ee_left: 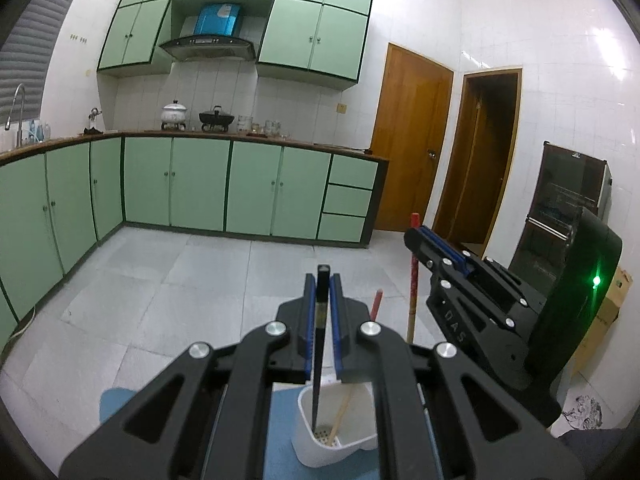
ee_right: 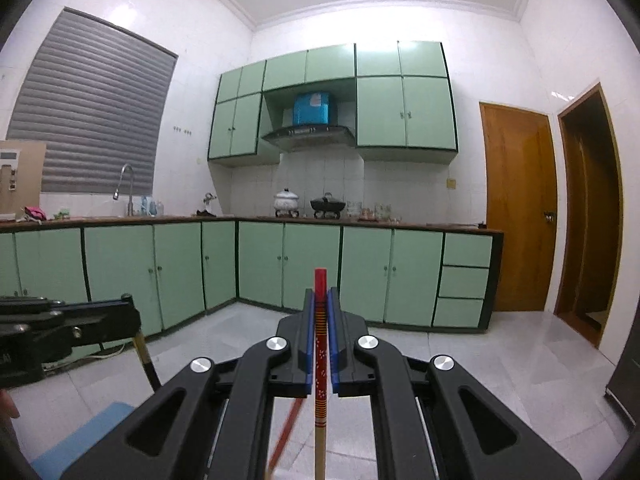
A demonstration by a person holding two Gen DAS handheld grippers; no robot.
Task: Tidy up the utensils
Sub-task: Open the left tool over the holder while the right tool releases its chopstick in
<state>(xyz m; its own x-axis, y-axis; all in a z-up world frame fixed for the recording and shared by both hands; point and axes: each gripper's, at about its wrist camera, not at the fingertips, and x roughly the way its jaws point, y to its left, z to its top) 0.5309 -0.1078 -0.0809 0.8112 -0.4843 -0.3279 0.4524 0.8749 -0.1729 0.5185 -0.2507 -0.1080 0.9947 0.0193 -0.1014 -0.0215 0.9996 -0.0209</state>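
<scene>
Each of your grippers holds one chopstick above the white holder.

Your left gripper (ee_left: 322, 292) has its fingers clenched on a black chopstick (ee_left: 319, 344), and its lower tip is inside the white utensil holder (ee_left: 352, 450) on the blue mat (ee_left: 280, 440), beside a red-topped chopstick (ee_left: 362, 344) that leans there. Your right gripper (ee_right: 321, 306) has its fingers clenched on another red-topped bamboo chopstick (ee_right: 320, 360), held upright, just beside the left gripper. Behind are the green kitchen cabinets (ee_right: 280, 264).
</scene>
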